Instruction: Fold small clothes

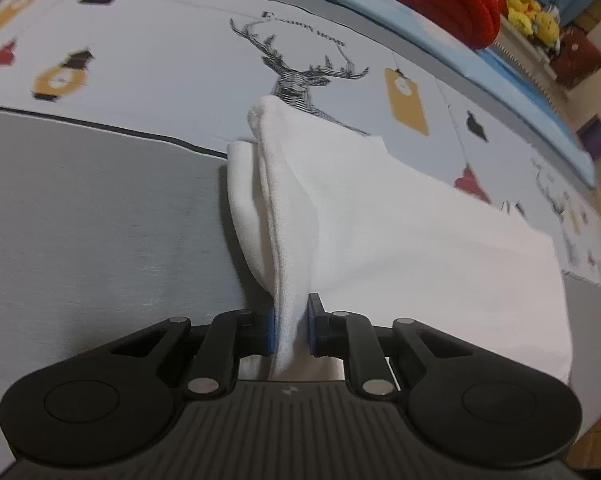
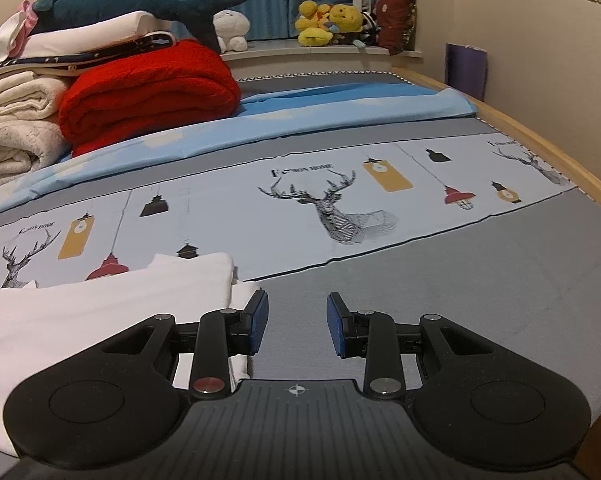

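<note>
Left gripper [image 1: 291,330] is clamped on a pinched-up edge of the white garment [image 1: 400,232] lying on the bed sheet [image 1: 100,208], right gripper [image 2: 297,322] sits parted and empty just beside it, so the fold looks underway and next probably needs that edge carried across.

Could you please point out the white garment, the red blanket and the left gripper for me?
white garment [image 1: 400,232]: left wrist view, on its flat folded top.
red blanket [image 2: 148,92]: right wrist view, on its folded front.
left gripper [image 1: 291,330]: left wrist view, between its fingertips.

The white garment [image 2: 100,304] runs off the left edge; printed lettering [image 1: 304,26] too blurred to read.
</note>
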Demonstrator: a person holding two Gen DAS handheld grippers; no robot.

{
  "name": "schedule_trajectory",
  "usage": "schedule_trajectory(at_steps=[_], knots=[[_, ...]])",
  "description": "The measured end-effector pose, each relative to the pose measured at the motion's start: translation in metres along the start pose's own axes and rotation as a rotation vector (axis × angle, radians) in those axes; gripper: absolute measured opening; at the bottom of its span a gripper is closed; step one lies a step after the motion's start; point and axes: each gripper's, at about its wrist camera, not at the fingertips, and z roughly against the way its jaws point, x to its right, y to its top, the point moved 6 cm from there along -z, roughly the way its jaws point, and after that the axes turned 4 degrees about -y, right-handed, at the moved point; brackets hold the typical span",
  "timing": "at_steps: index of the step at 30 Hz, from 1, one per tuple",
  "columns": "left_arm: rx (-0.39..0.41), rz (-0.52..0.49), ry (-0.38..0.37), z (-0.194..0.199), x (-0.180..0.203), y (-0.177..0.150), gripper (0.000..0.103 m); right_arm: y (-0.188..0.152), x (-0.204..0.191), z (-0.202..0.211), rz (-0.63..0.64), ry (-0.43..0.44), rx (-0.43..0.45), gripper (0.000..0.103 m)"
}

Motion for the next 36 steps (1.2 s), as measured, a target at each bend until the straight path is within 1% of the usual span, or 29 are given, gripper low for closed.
schedule_trajectory(at_steps=[2, 4, 6, 7, 8, 9, 10, 13, 16, 18, 19, 21, 24, 25, 27, 29, 32, 34, 36], knots=[[-0.017, 0.007, 0.039, 0.005, -0.014, -0.002, 0.016, 0.0, -0.008, 0.001, 0.014, 0.007, 0.003, 0.034], [-0.027, 0.023, 0.044, 0.009, -0.026, -0.003, 0.017, 0.0, -0.016, 0.001, 0.03, 0.013, 0.005, 0.034], [-0.042, 0.046, 0.014, 0.011, -0.033, -0.002, 0.025, -0.001, -0.022, 0.002, 0.046, 0.018, 0.006, 0.034], [-0.046, 0.061, 0.012, 0.011, -0.037, -0.002, 0.029, -0.001, -0.025, 0.002, 0.056, 0.02, 0.006, 0.034], [-0.052, 0.071, 0.015, 0.009, -0.042, -0.003, 0.041, -0.001, -0.027, 0.002, 0.063, 0.022, 0.006, 0.034], [-0.062, 0.08, 0.022, 0.008, -0.045, -0.003, 0.051, -0.001, -0.03, 0.003, 0.072, 0.024, 0.007, 0.034], [-0.074, 0.097, 0.027, 0.004, -0.05, -0.005, 0.053, -0.001, -0.031, 0.003, 0.08, 0.025, 0.006, 0.034], [-0.086, 0.132, 0.002, -0.002, -0.053, -0.004, 0.053, 0.0, -0.035, 0.003, 0.098, 0.026, 0.008, 0.034], [-0.083, 0.097, 0.001, -0.007, -0.045, -0.003, 0.05, 0.002, -0.034, 0.004, 0.1, 0.025, 0.013, 0.034], [-0.079, 0.062, 0.006, -0.009, -0.039, -0.003, 0.036, 0.004, -0.032, 0.004, 0.092, 0.023, 0.012, 0.034], [-0.078, 0.046, 0.013, -0.011, -0.036, -0.003, 0.034, 0.004, -0.03, 0.004, 0.087, 0.02, 0.012, 0.034], [-0.075, 0.016, 0.02, -0.011, -0.033, -0.004, 0.022, 0.005, -0.028, 0.003, 0.078, 0.017, 0.011, 0.034], [-0.069, -0.001, 0.016, -0.007, -0.033, -0.004, 0.019, 0.005, -0.026, 0.002, 0.068, 0.016, 0.009, 0.034], [-0.062, -0.025, 0.024, -0.005, -0.032, -0.004, 0.018, 0.006, -0.026, 0.001, 0.066, 0.016, 0.008, 0.034], [-0.042, -0.065, 0.048, 0.0, -0.029, -0.004, 0.018, 0.006, -0.027, 0.0, 0.065, 0.017, 0.006, 0.034], [-0.026, -0.098, 0.098, 0.005, -0.03, -0.005, 0.018, 0.006, -0.03, 0.0, 0.066, 0.021, 0.004, 0.034], [-0.012, -0.168, 0.2, 0.009, -0.032, -0.006, 0.018, 0.005, -0.037, 0.0, 0.08, 0.03, 0.006, 0.034], [-0.005, -0.244, 0.287, 0.011, -0.031, -0.008, 0.018, 0.004, -0.041, 0.0, 0.096, 0.035, 0.007, 0.034], [-0.005, -0.31, 0.342, 0.01, -0.029, -0.011, 0.018, 0.003, -0.044, 0.001, 0.108, 0.036, 0.008, 0.034]])
